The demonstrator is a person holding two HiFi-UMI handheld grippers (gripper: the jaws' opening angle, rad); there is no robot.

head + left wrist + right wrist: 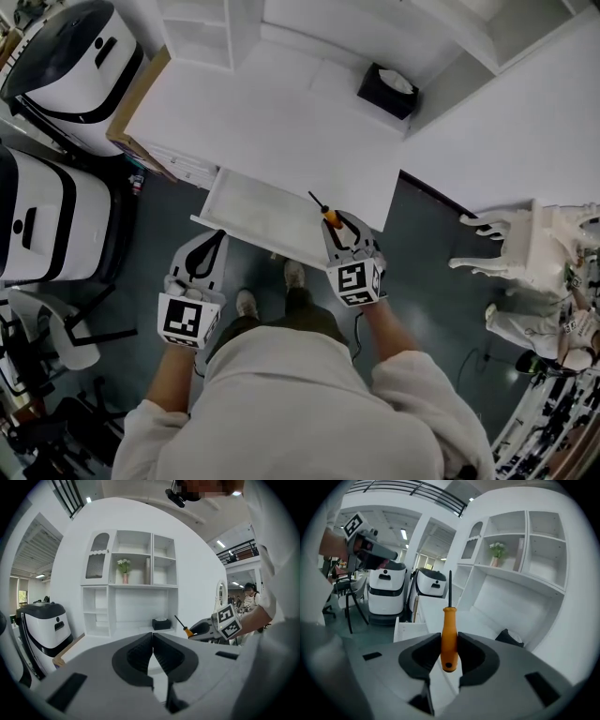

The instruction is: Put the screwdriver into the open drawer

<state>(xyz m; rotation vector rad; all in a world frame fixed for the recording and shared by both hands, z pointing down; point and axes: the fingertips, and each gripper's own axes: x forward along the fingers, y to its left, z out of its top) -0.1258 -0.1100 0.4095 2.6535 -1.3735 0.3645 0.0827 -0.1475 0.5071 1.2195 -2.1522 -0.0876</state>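
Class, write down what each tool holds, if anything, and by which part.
The right tool clamps the screwdriver by its orange handle, with the shaft pointing away from it. The left tool is shut and holds nothing.

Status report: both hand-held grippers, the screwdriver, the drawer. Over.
Left hand-held gripper shut, empty. Right hand-held gripper shut on screwdriver. Open drawer bare inside, nothing blocking.

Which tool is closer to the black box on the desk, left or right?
Right. The right tool, holding the screwdriver, is at the desk edge below the black box; the left tool is farther left.
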